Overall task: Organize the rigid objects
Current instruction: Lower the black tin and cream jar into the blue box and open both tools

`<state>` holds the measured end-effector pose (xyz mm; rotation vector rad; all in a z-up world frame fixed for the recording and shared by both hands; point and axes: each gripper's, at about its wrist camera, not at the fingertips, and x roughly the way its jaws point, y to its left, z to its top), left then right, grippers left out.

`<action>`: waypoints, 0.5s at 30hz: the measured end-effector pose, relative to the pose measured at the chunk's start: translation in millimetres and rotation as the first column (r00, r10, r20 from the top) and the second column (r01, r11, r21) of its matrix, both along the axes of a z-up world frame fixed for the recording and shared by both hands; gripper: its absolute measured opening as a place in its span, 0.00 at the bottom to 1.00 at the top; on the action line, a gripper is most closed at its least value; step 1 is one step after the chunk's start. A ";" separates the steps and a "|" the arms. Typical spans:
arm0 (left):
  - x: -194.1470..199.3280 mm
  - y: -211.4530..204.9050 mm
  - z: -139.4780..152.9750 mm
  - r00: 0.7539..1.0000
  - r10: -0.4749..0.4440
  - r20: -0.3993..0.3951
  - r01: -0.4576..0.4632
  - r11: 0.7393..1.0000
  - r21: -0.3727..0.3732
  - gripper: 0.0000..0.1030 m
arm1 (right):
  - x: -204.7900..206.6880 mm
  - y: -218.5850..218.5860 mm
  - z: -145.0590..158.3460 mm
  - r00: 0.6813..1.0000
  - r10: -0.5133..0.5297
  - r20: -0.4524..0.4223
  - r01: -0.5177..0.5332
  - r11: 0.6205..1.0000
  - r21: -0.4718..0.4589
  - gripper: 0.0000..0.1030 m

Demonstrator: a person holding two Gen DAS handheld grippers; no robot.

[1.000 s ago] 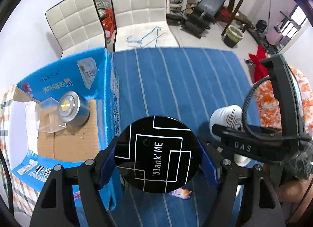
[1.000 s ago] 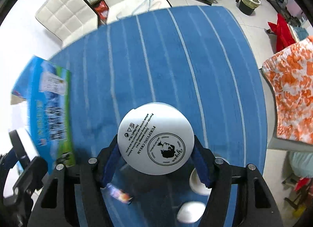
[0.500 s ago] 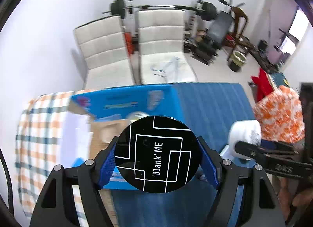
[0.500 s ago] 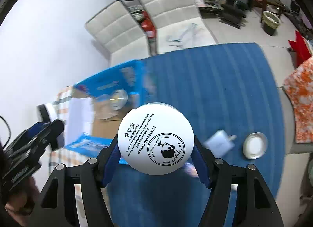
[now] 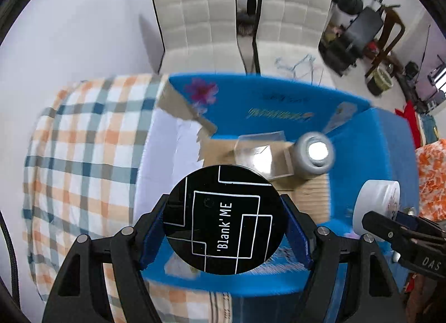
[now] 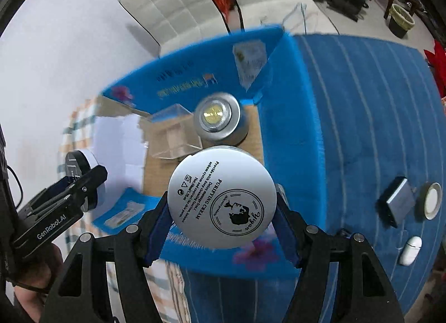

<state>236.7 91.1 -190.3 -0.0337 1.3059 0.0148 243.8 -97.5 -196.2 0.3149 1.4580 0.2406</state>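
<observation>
My left hand-held gripper (image 5: 224, 221) is clamped on the black round jar (image 5: 223, 218), and my right hand-held gripper (image 6: 223, 206) grips the white cream jar (image 6: 222, 197). I hold both above the open blue box (image 6: 281, 117), where a silver tin (image 6: 218, 122) and clear case (image 6: 172, 136) lie.

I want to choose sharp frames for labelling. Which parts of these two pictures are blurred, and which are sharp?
Left wrist view: the black jar in the left claw is sharp; the blue box is smeared. Right wrist view: the white jar in the right claw is sharp; the box rim is blurred.
</observation>
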 end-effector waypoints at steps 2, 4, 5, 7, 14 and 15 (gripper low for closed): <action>11.4 2.1 -17.0 1.000 -0.005 -0.026 0.006 1.000 0.012 0.72 | 8.6 7.8 -18.6 0.999 0.006 -0.034 -0.007 0.999 -0.032 0.68; 24.3 4.5 -34.6 0.998 -0.015 -0.059 0.016 1.000 0.021 0.72 | 18.9 17.1 -39.0 0.998 0.007 -0.066 -0.012 0.998 -0.068 0.68; 30.0 4.4 -43.2 0.997 -0.019 -0.079 0.021 0.999 0.029 0.72 | 23.0 21.7 -47.2 0.997 0.007 -0.083 -0.015 0.996 -0.088 0.68; 40.7 5.1 -58.5 0.994 -0.016 -0.112 0.021 0.999 0.042 0.72 | 29.5 26.9 -58.8 0.995 0.007 -0.099 -0.019 0.994 -0.111 0.68; 61.4 -1.9 -83.1 0.989 -0.035 -0.142 0.042 0.998 0.048 0.72 | 46.3 37.9 -87.5 0.985 -0.007 -0.174 -0.021 0.987 -0.157 0.68; 64.0 -3.3 -85.7 0.989 -0.036 -0.142 0.044 0.998 0.051 0.72 | 47.4 38.1 -90.8 0.984 -0.010 -0.180 -0.019 0.987 -0.162 0.68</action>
